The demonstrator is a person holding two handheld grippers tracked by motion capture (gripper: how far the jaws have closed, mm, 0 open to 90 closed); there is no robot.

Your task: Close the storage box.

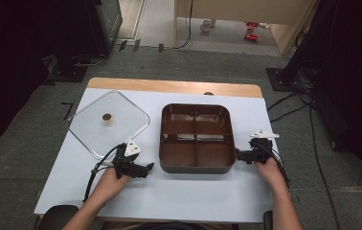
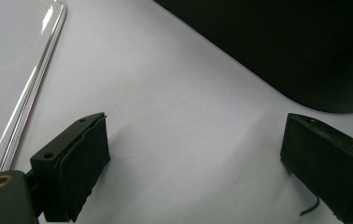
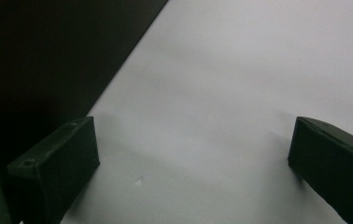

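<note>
On the white bench [image 1: 179,191] sits a brown four-compartment tray [image 1: 196,165], its clear lid [image 1: 93,129] lying flat to its left (knob up). Left claw [image 1: 146,168] rests wide and empty just beside the tray's near-left corner; right claw [image 1: 240,155], also wide and empty, is at its right wall. Uneven pushes could skew the tray or knock the lid.

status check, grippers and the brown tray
Left gripper open, right gripper open, both empty. Brown tray between them, untouched. Clear lid off, left of tray.
</note>
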